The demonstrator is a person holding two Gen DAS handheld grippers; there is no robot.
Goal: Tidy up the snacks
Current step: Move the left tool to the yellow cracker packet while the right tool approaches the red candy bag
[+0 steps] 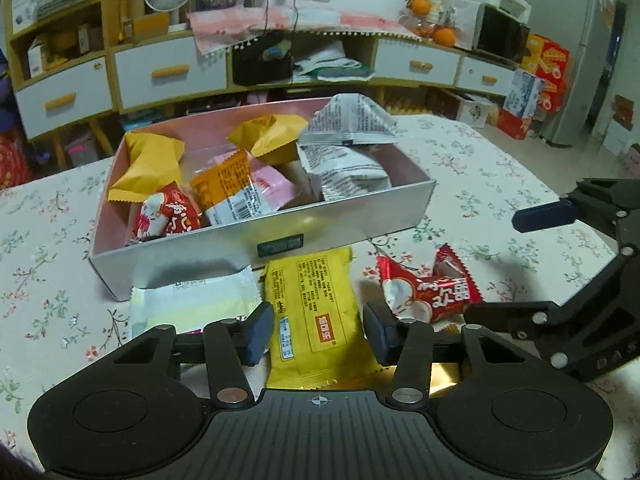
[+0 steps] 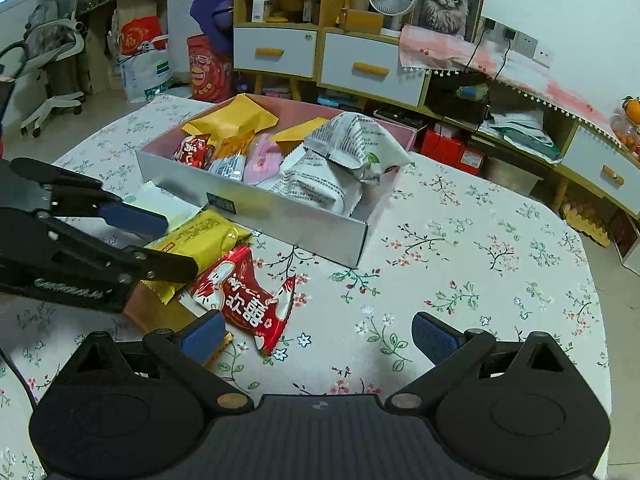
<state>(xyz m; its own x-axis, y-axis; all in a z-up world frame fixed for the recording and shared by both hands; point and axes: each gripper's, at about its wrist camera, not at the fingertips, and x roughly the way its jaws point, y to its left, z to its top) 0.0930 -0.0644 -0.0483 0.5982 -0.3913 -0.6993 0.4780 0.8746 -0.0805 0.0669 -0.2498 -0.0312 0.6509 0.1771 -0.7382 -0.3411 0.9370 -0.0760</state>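
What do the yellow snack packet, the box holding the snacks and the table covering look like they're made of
Yellow snack packet: glossy plastic film, probably; it shines, with crimped zigzag ends. Box: likely coated cardboard, with thin flat walls, a silvery matte outside and a pink inside. Table covering: seemingly woven cloth, matte, printed with flowers, though it could be vinyl.

Glossy plastic yellow snack packet (image 1: 316,312), matt floral tablecloth (image 2: 480,280), perhaps cotton
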